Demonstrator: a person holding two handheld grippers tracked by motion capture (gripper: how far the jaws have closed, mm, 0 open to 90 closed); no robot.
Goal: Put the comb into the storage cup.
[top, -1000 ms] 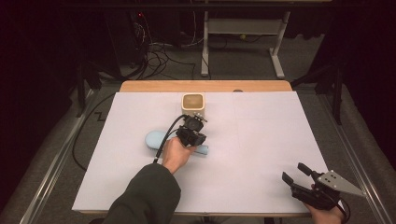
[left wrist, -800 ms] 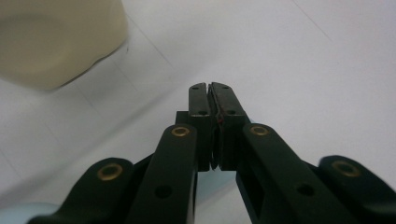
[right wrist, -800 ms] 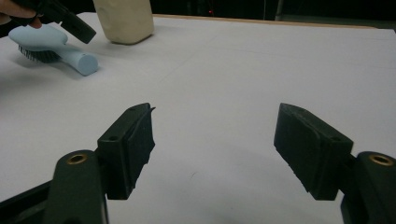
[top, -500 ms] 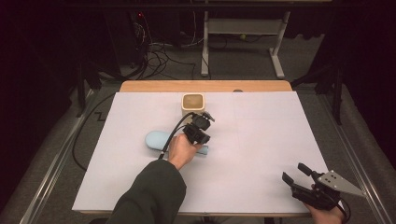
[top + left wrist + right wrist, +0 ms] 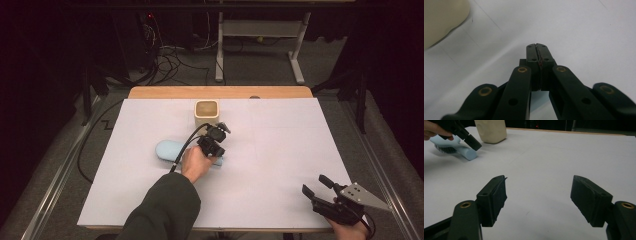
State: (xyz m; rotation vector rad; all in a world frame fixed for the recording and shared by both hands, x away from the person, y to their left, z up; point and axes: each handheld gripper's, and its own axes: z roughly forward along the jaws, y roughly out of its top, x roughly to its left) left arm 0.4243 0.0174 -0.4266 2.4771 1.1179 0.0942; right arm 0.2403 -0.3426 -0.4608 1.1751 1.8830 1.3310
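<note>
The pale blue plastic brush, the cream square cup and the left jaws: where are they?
Pale blue plastic brush (image 5: 165, 149), high view: bare rounded head end.
Cream square cup (image 5: 206, 113), high view: its front wall.
Left gripper (image 5: 538, 50), left gripper view: tip of the shut jaws.

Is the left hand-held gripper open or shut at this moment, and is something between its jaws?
Shut. In the left gripper view the left hand-held gripper has its two black jaws pressed together, with nothing between them, above the white table cover.

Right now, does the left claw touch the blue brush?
Apart. In the right gripper view the shut left claw hangs above the blue brush, a thin gap between.
</note>
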